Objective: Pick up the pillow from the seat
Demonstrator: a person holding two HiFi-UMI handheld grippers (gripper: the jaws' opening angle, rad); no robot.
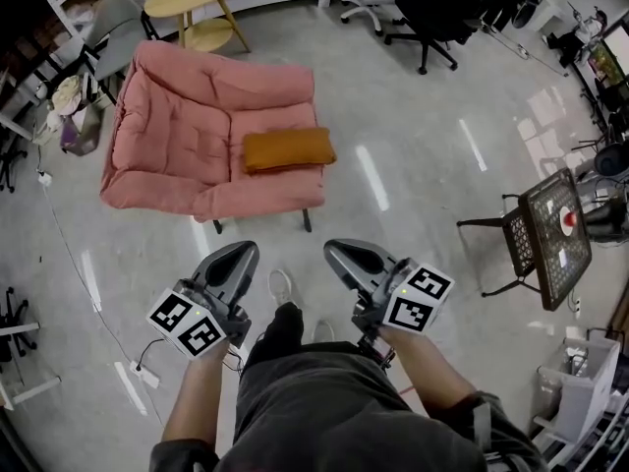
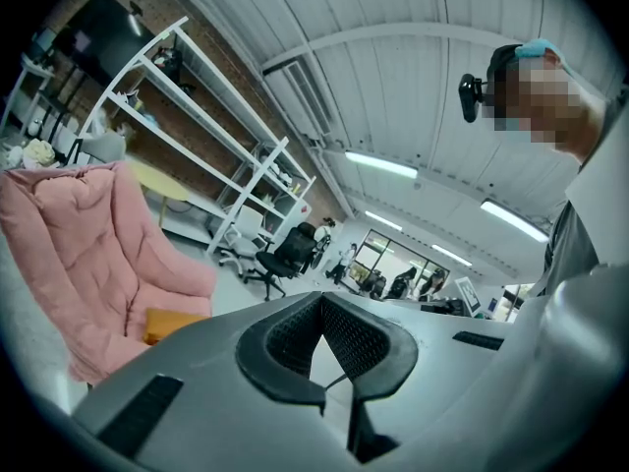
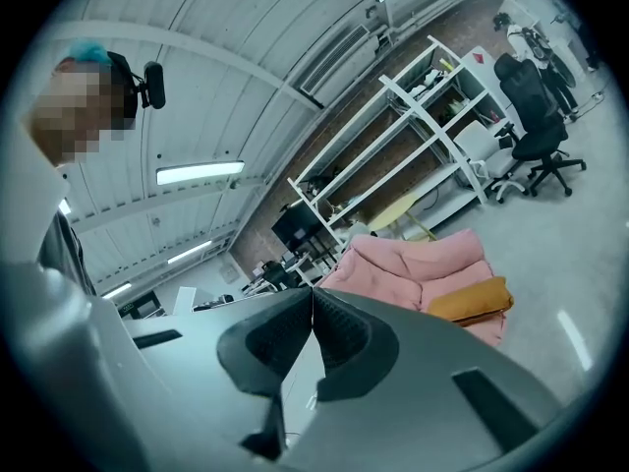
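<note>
In the head view, the pillow [image 1: 288, 149] is seen on the seat of the chair [image 1: 177, 136], upper left of the frame. The left claw [image 1: 239, 256] and right claw [image 1: 342, 254] are held low at centre, well apart from it, so nothing is judged done: approach and grasp are left.

In the left gripper view, the left claw [image 2: 321, 298] is closed on nothing. The pillow [image 2: 172, 323], lower left, is partly cut off by its body.

In the right gripper view, the right claw [image 3: 312, 293] is likewise closed and empty, and the pillow [image 3: 470, 301] shows at right.

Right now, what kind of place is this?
Probably a workshop or lab-style office: white metal shelving, black office chairs on a polished floor, and a pink armchair holding an orange pillow.
</note>
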